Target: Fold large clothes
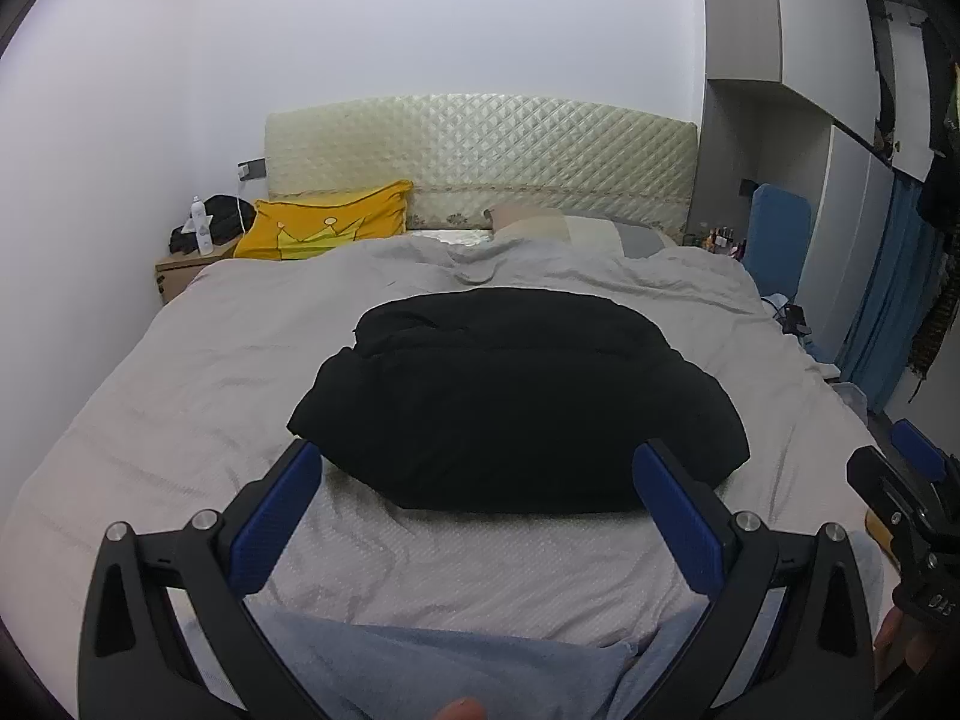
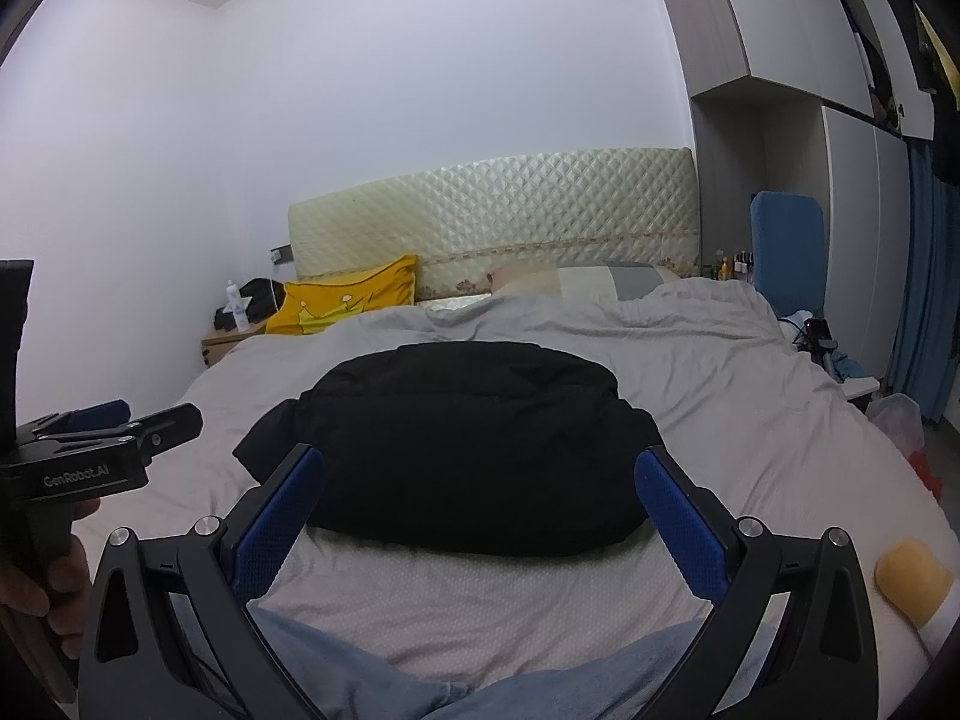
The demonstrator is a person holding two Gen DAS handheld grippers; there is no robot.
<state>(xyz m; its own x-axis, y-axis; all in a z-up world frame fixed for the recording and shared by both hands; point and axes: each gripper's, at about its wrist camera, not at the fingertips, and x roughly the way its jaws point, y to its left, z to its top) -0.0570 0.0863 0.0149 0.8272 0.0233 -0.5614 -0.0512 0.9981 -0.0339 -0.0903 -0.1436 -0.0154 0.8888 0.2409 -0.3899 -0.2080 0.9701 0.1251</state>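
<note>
Bed [image 1: 180, 372] with wrinkled grey cover. Black folded garment [image 1: 516, 402] lies bunched mid-bed. Yellow crown pillow [image 1: 324, 222] far left against headboard; beige-grey pillow [image 2: 576, 279] far right. Small yellow object [image 2: 912, 579] at near right edge.

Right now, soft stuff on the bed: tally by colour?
Black: 1, the bundled black garment
Yellow: 1, the crown-print pillow
Beige and grey: 1, the patchwork pillow by the headboard
Pale grey: 1, the duvet
Total: 4
</note>
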